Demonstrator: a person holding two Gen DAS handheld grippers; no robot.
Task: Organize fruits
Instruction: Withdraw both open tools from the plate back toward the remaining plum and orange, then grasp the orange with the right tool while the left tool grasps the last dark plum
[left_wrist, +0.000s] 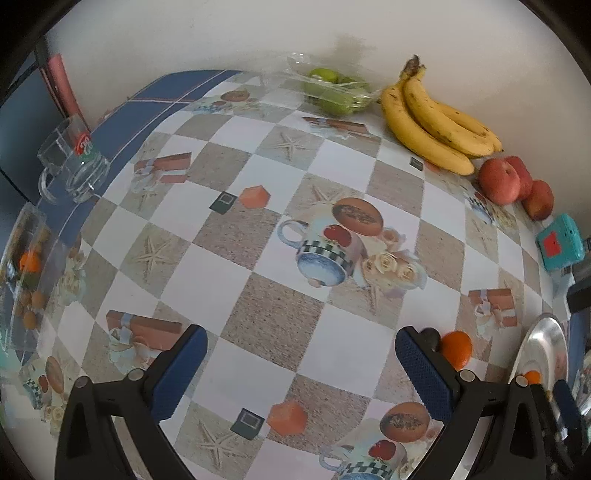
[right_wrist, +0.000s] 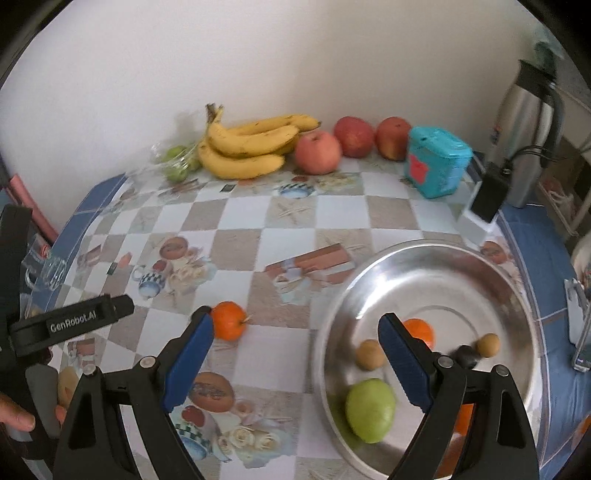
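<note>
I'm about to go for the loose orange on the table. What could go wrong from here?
1. The orange lies just outside the open right gripper, beside its left finger; closing now could nudge it rolling.
2. The round fruit in the metal plate, such as the green fruit, may roll if the plate is bumped.
3. The left gripper is close and could collide.

Yellow bananas (right_wrist: 247, 147); red apples (right_wrist: 317, 153); green pear (right_wrist: 370, 410); checkered tablecloth (left_wrist: 280, 302); teal box (right_wrist: 437, 162).
</note>
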